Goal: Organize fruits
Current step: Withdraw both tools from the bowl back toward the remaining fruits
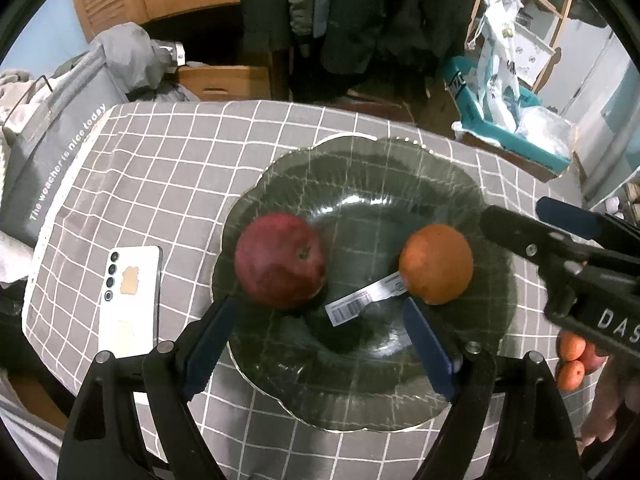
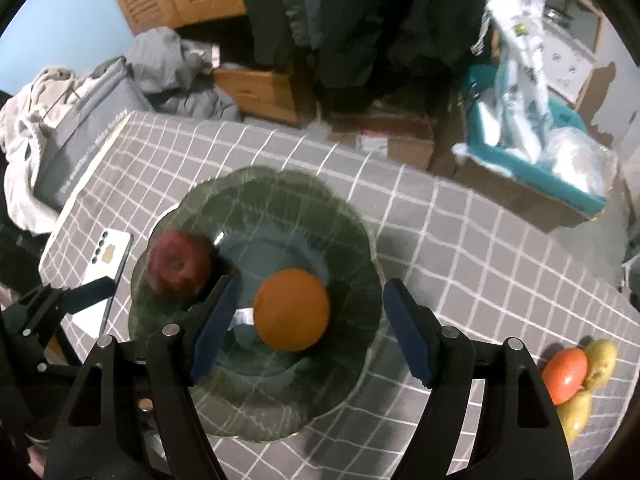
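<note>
From the left wrist, the left claw stands spread and empty above the near rim of a dark, translucent glass plate with a scalloped, ribbed edge. The plate lies on a bench covered in grey cloth with a white grid. On the plate's left side sits a round, glossy red apple, its stem dimple turned to the right; on the right side rests a smooth, matte orange, apart from the apple. A white barcode sticker lies flat in the plate between them, one end tucked at the orange. A white smartphone lies face down on the cloth just left of the plate. The right claw, black with blue pads, reaches in from the right edge, and small orange fruits lie on the cloth beneath it. From the right wrist, which is blurred, the right claw is spread wide, its blue pads clear of the orange, which rests on the plate between them. The apple lies further left. At the right edge an orange-red fruit touches two yellowish ones on the cloth.
</note>
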